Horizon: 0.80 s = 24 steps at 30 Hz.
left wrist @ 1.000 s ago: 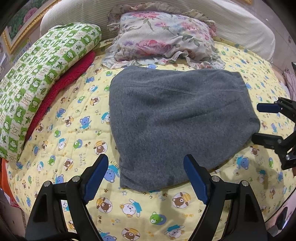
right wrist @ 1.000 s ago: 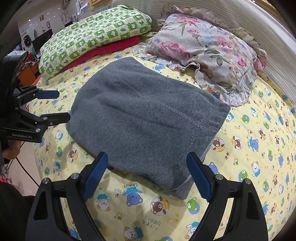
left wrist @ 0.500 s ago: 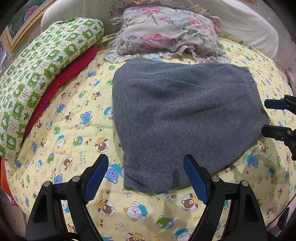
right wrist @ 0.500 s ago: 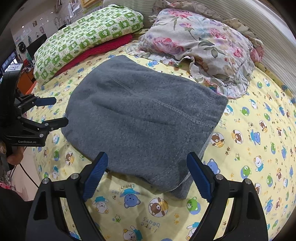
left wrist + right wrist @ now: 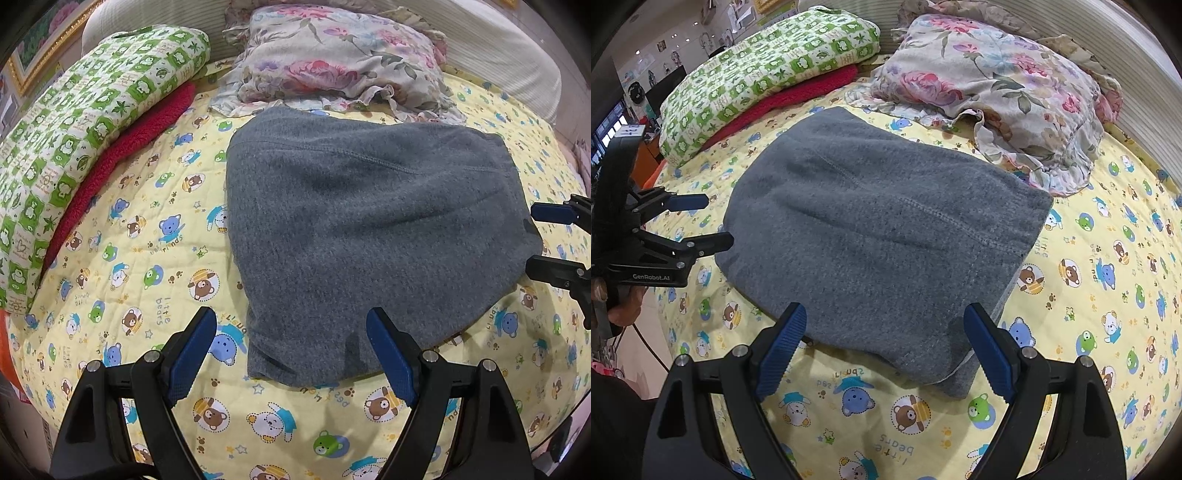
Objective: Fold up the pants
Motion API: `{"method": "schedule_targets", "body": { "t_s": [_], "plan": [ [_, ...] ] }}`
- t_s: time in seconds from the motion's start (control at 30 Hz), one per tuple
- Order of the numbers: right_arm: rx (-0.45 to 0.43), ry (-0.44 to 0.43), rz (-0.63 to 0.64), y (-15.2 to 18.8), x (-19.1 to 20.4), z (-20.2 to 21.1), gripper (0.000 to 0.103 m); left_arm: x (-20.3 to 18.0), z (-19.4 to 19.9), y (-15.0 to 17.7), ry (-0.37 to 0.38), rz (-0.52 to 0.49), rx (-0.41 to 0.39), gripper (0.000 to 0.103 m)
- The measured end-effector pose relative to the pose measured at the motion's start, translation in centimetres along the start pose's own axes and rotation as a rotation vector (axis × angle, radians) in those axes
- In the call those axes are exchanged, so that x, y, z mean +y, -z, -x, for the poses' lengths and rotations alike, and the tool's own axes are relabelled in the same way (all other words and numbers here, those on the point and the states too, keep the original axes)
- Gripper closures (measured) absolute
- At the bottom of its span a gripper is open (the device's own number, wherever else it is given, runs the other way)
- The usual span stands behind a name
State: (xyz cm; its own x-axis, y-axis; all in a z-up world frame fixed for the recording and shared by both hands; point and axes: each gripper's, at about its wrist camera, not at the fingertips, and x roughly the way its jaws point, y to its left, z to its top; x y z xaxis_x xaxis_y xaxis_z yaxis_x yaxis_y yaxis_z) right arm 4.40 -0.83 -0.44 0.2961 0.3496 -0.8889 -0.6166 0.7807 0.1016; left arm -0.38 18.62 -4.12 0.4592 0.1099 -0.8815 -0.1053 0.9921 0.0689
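Note:
The grey fleece pants [image 5: 362, 229] lie folded into a thick flat stack on the yellow bear-print bed cover [image 5: 147, 258]; they also show in the right wrist view [image 5: 886, 236]. My left gripper [image 5: 291, 354] is open and empty, just above the stack's near edge. It shows from the side in the right wrist view [image 5: 716, 219], at the stack's left edge. My right gripper [image 5: 886, 350] is open and empty, over the stack's near corner. It shows in the left wrist view [image 5: 532, 240] at the stack's right edge.
A floral pillow [image 5: 332, 62] lies just behind the pants. A green frog-print quilt [image 5: 85, 122] rests on a red blanket [image 5: 122, 155] at the left. A striped headboard [image 5: 1126, 74] curves behind. The bed edge drops off near both grippers.
Both grippers have moved a little closer to the folded pants, which look larger in both views. The jaws stay open. The pants have not moved.

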Motion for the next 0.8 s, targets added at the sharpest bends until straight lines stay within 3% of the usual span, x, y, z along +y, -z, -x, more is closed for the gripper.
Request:
{"method": "schedule_targets", "body": {
  "t_s": [0.8],
  "plan": [
    [0.001, -0.012, -0.008, -0.02, -0.15, -0.07, 0.015, 0.06, -0.45, -0.32, 0.012, 0.005, 0.013, 0.019]
  ]
}}
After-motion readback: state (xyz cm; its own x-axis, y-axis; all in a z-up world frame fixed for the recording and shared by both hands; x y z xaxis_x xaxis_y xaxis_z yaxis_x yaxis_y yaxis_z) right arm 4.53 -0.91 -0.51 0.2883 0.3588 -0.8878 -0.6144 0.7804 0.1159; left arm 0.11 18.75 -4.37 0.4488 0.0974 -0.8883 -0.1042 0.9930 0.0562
